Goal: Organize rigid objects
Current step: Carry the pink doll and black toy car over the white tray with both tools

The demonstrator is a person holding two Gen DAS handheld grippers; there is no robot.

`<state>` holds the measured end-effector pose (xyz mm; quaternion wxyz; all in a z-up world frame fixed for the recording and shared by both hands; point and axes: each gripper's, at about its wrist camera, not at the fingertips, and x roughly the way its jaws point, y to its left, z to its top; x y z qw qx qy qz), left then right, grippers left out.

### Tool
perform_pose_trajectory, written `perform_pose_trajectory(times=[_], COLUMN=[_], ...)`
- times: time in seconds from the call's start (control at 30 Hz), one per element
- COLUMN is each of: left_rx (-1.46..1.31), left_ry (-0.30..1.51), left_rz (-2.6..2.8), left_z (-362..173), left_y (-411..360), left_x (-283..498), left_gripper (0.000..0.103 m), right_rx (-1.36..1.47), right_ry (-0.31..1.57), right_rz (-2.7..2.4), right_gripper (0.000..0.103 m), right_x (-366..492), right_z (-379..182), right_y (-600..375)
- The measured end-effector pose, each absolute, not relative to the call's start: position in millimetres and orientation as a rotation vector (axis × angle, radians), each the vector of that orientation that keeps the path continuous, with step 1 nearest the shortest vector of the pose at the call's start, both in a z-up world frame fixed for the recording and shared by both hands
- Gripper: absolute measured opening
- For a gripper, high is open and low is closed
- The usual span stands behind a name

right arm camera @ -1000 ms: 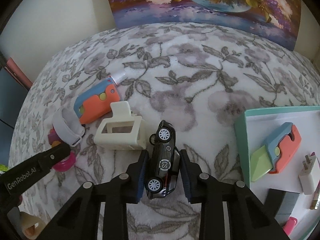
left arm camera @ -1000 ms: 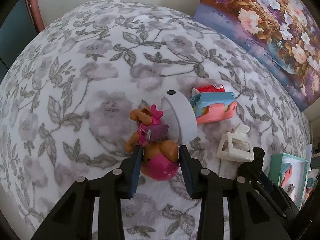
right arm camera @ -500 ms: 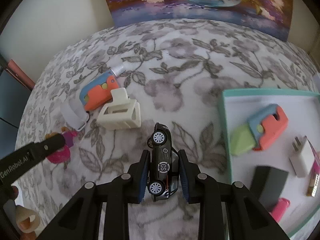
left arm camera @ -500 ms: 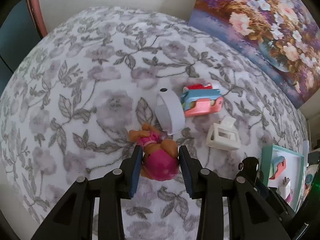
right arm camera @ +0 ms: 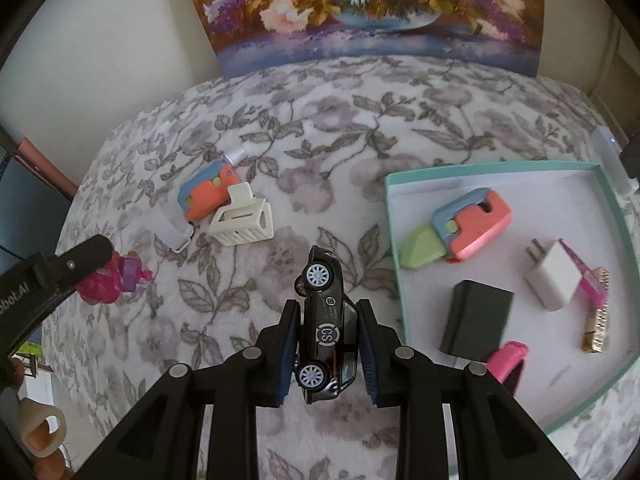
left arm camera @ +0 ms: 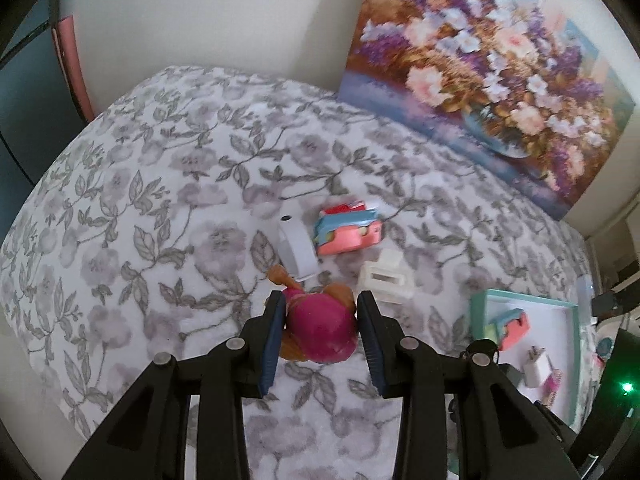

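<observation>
Above the floral bedspread (left arm camera: 140, 240), the left gripper (left arm camera: 320, 334) is clamped on a pink toy figure (left arm camera: 320, 332), while the right gripper (right arm camera: 328, 344) pinches a black toy car (right arm camera: 326, 320) just beside the teal-rimmed tray (right arm camera: 616, 208).

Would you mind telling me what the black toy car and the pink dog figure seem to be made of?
The toy car looks like glossy painted metal or hard plastic: its body shows sharp reflections, though which one is unclear. The dog figure looks like moulded plastic with a smooth, slightly shiny surface and solid pink and tan colours.
</observation>
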<state>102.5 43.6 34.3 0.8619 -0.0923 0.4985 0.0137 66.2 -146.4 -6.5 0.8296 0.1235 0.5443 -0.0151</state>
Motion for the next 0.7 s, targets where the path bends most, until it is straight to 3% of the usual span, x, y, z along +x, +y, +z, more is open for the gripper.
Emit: perform_pose_trajectory(times=[0.7], left_rx=[-0.08], left_ry=[0.974], left_rz=[-0.116], left_z=[70.7], left_y=[-42.8], left_x=[68.8], left_gripper=[0.038], right_rx=[0.35], right_ry=[1.128], right_rz=[-0.193], right_gripper=[0.03], right_x=[17.7], right_z=[18.8], right_y=[-230.2])
